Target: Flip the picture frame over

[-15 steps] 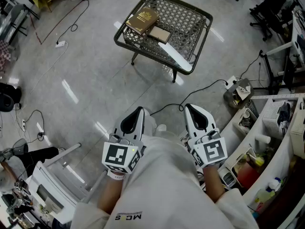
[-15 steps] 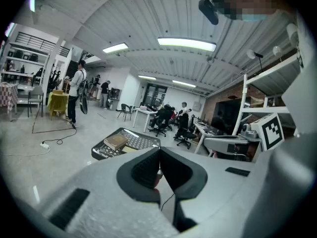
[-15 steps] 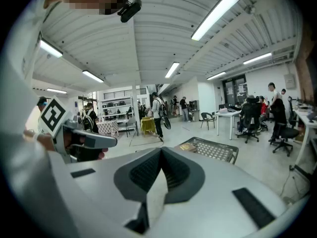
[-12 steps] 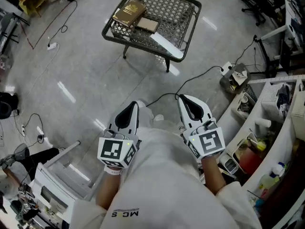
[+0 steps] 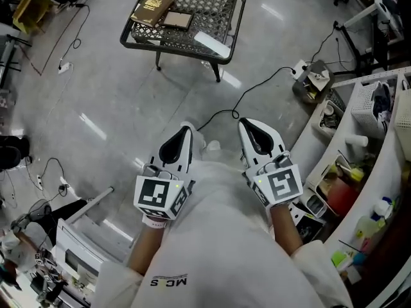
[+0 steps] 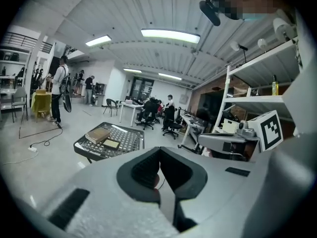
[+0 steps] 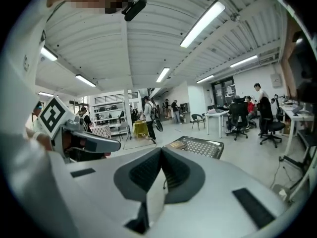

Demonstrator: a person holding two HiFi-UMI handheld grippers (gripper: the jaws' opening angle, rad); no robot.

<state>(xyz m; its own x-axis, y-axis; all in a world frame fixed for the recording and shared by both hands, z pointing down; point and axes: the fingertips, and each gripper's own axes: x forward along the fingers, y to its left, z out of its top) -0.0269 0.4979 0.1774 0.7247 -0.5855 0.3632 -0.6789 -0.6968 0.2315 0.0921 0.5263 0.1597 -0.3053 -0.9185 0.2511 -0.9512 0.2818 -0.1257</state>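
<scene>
Frame: the frame (image 5: 178, 20) is laid flat on the mesh tabletop (image 5: 215, 2), just beside a book (image 5: 151, 7). Which face is up cannot be told at this range.
Left gripper: the left gripper (image 5: 185, 133) is held close to the body. Its jaws are brought together and nothing is held between them.
Right gripper: the right gripper (image 5: 249, 128) is held alongside, likewise closed on nothing.
Gap: both grippers are kept well apart from the tabletop, with bare floor (image 5: 115, 101) between.
Stage: the flip is judged not begun, and an approach to the tabletop is needed first.
Handling: the frame is judged light and stiff. A glazed front is possible, so it should be treated as fragile and as slippery on its faces. As it lies thin and flat, an edge has to be raised before any grip can be closed.
Hold: the edge away from the book is judged best, pinched across the rim and not on the face. The opposite edge may be steadied with the other gripper while the frame is turned.
Risk: the frame may be pushed along the mesh instead of lifted, knocked against the book, or dropped from a shallow pinch.
</scene>
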